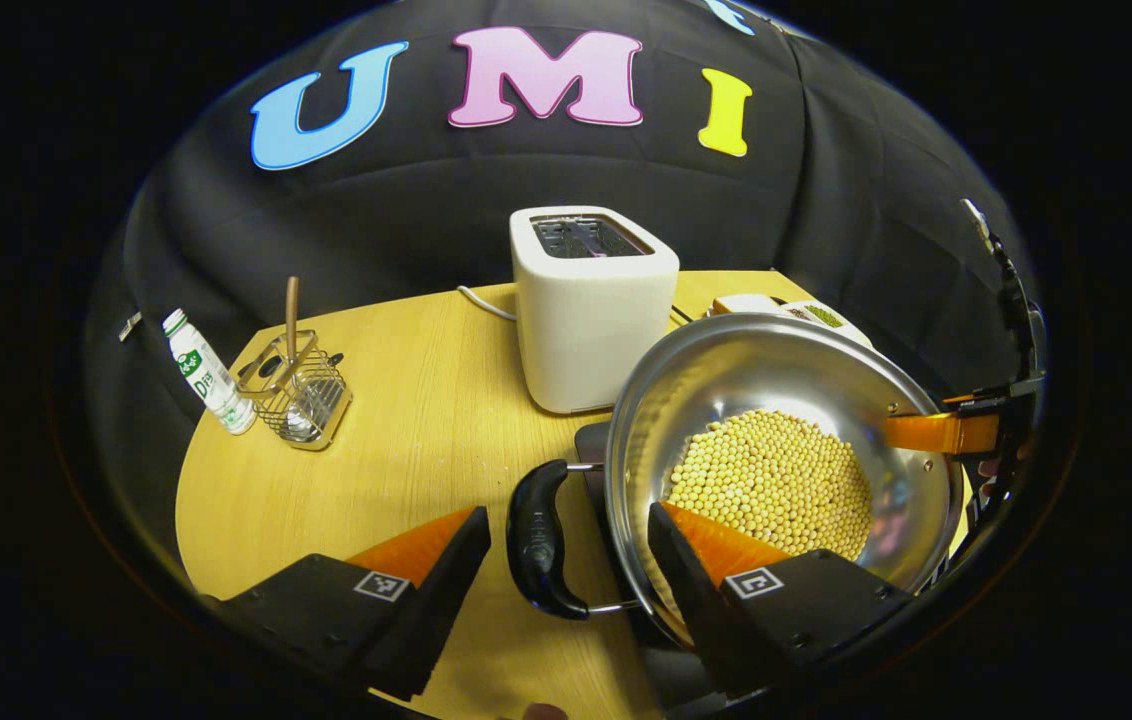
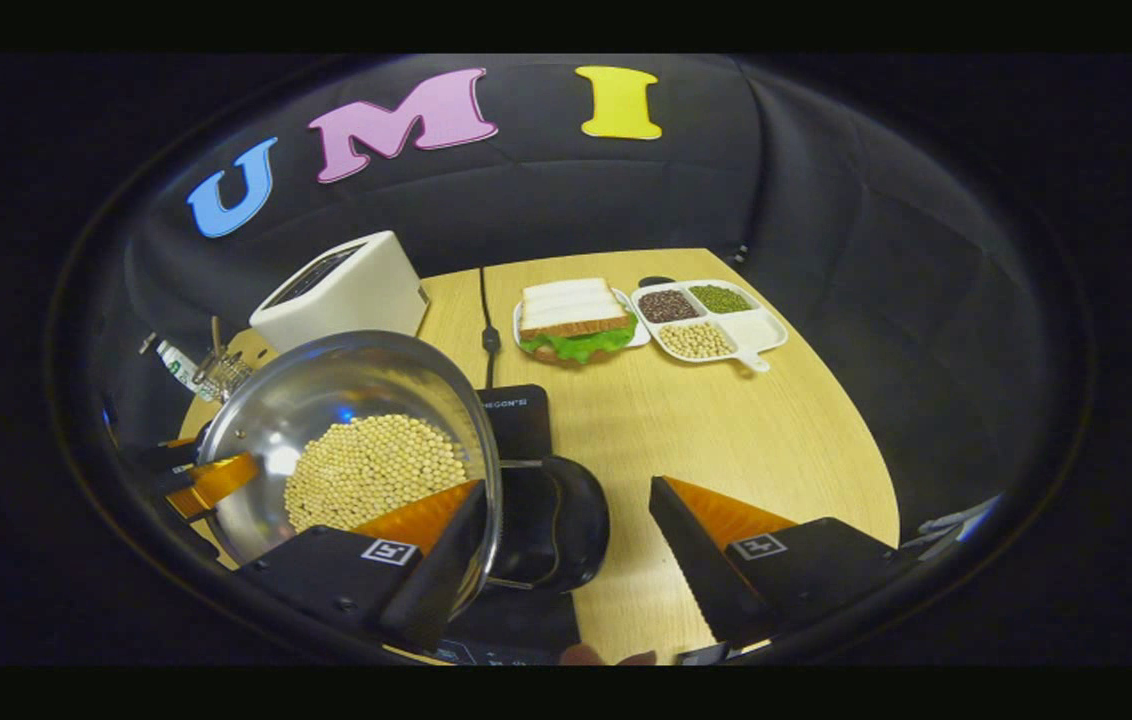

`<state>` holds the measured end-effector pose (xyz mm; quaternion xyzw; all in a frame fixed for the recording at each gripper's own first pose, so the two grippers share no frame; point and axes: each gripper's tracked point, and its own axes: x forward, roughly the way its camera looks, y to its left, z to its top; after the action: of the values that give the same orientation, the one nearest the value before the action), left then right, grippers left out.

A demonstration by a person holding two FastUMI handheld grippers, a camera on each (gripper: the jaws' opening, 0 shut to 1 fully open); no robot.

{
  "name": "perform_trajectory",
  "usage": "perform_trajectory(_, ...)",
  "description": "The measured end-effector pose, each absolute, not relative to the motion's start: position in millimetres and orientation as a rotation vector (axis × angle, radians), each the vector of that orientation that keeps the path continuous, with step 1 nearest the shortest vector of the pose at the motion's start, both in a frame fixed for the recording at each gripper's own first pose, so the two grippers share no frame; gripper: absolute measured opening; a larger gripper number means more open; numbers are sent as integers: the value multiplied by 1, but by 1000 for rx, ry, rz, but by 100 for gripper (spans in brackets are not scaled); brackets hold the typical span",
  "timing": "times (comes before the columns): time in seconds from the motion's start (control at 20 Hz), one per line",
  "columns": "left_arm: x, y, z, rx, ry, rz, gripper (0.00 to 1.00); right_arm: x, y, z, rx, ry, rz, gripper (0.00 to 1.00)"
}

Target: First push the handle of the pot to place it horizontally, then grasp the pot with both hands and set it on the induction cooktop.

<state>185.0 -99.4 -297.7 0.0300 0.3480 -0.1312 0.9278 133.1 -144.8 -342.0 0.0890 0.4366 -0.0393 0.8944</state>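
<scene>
Straddling each handle with both grippers spread, nothing clamped; the pot seems over the cooktop. Next: close or withdraw.

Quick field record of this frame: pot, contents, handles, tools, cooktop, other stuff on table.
pot: steel pot, over the induction cooktop; contact unclear
contents: yellow beans
handles: black handle between left tool fingers; other handle between right tool fingers
tools: both open, straddling a handle, one finger inside the rim
table: toaster, bottle, wire rack, sandwich, divided tray
</scene>
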Motion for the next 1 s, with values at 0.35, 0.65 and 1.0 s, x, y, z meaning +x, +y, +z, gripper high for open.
perform_trajectory(0.35,175,-88,-263,12,638,-228,98,132,-138,-300,189,807,-78,99)
perform_trajectory(0.65,161,-80,-198,-21,504,-182,98,127,-133,-235,149,661,-62,99)
perform_trajectory(1.0,130,-67,-111,-65,332,-154,99,108,-130,-148,117,476,-57,99)
